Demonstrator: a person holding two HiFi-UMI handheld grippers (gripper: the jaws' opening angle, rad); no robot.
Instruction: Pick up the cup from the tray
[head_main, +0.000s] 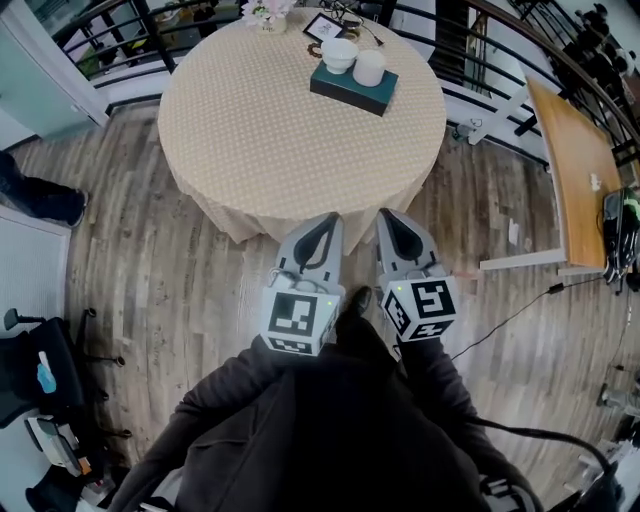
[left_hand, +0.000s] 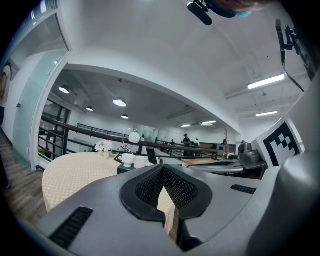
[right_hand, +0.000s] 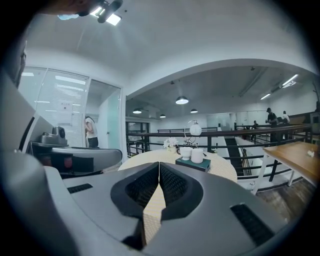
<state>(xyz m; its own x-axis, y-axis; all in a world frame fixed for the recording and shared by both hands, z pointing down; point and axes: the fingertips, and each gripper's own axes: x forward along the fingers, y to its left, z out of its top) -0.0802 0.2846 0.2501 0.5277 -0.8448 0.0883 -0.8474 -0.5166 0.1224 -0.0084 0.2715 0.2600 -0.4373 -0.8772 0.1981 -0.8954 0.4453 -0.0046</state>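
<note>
My left tool (left_hand: 163, 167) is clenched on nothing, its ribbed black pads meeting at the tips. My right tool (right_hand: 159, 164) is just beside it, clenched and empty too. Both point at the round table under a beige dotted cloth (head_main: 270, 130), short of its near edge.

On the far side of the table, a small vase of pale flowers (head_main: 268, 12) comes first, then a black-framed card (head_main: 325, 27) whose print I cannot read. Next is the white handled ceramic cup (head_main: 338, 54), squat and bowl-shaped. It sits on the dark teal rectangular tray (head_main: 352, 90), touching or nearly touching a white straight-sided ceramic tumbler (head_main: 369, 67). A light wooden desk (head_main: 570, 170) stands off to the right.
</note>
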